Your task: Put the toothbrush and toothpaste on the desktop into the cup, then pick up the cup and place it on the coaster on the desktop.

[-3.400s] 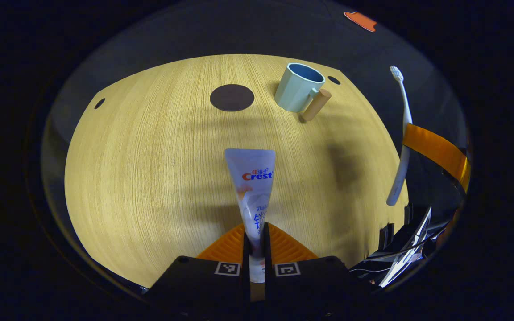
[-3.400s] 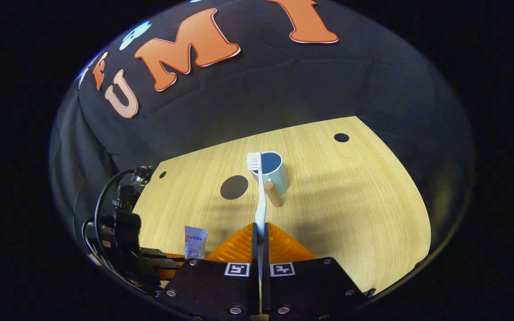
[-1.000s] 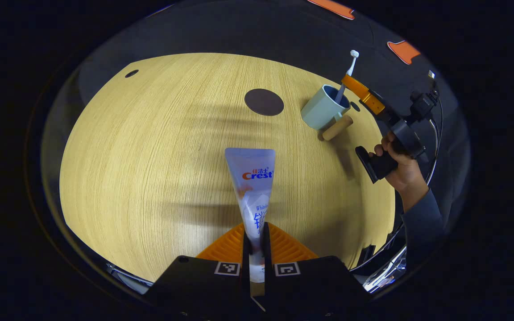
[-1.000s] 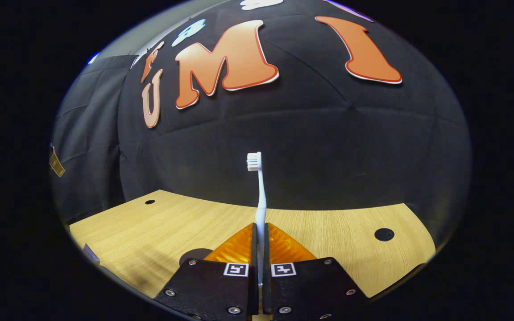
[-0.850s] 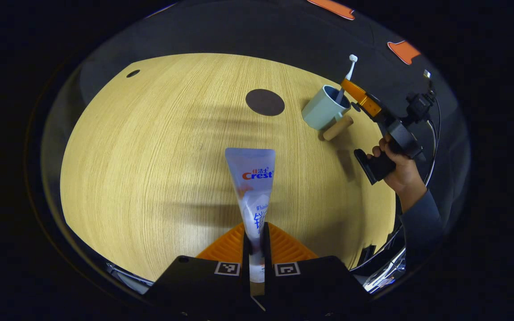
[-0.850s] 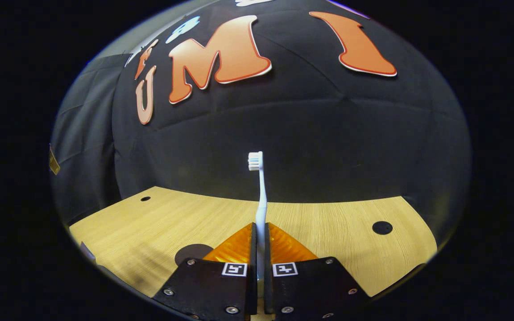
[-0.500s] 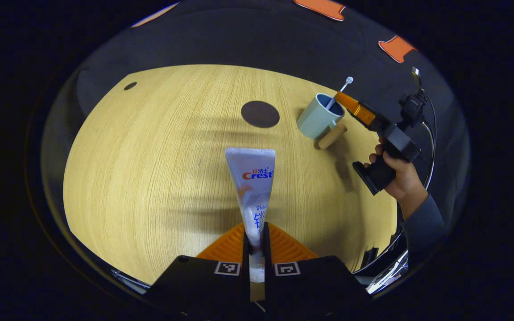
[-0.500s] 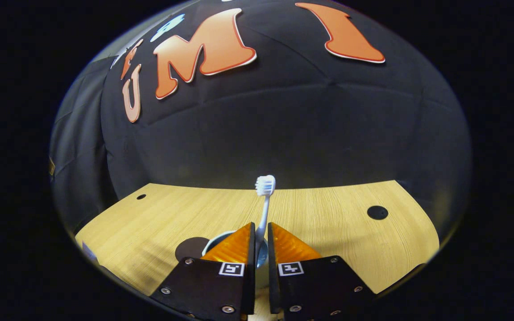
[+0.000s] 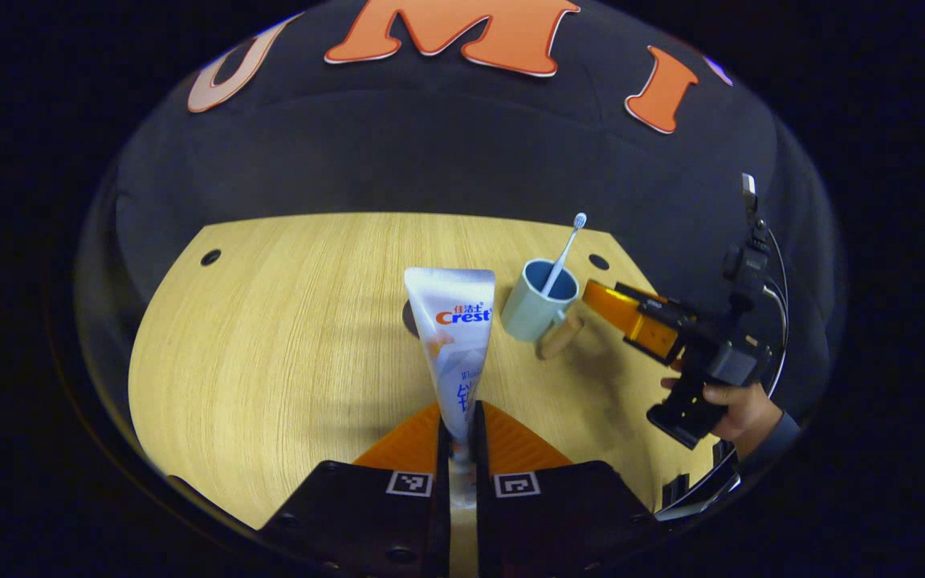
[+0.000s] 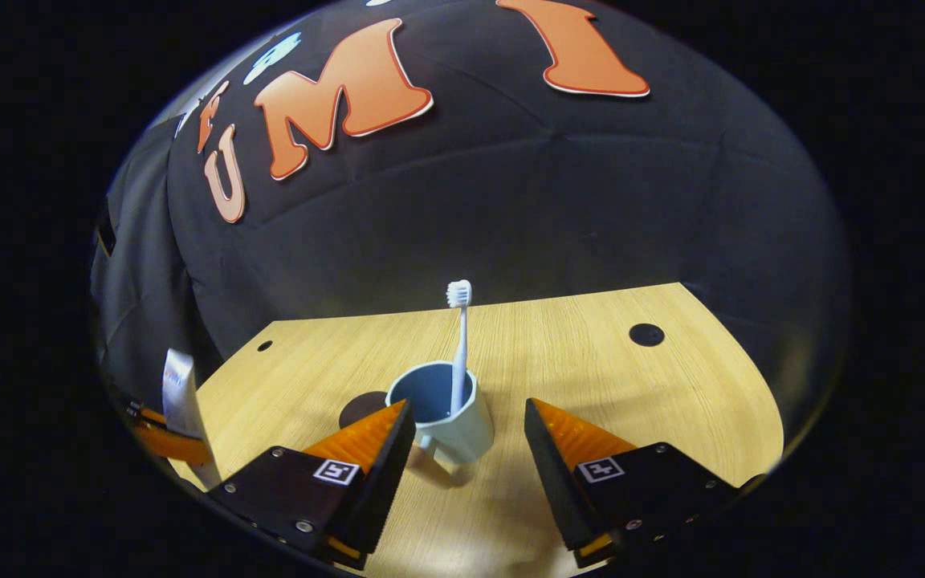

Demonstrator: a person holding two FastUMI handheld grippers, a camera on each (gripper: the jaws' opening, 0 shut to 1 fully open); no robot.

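Left gripper [image 9: 458, 425] clamps our toothpaste [image 9: 453, 337]; right gripper [image 10: 462, 449] wide. Toothbrush [image 10: 458, 345] may obstruct insertion, tipping cup [image 10: 440, 413].

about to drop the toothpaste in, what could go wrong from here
1. The toothbrush leans loosely in the cup; pushing the toothpaste in could lever it out or tip the cup.
2. The open right gripper sits close around the cup and could knock it.
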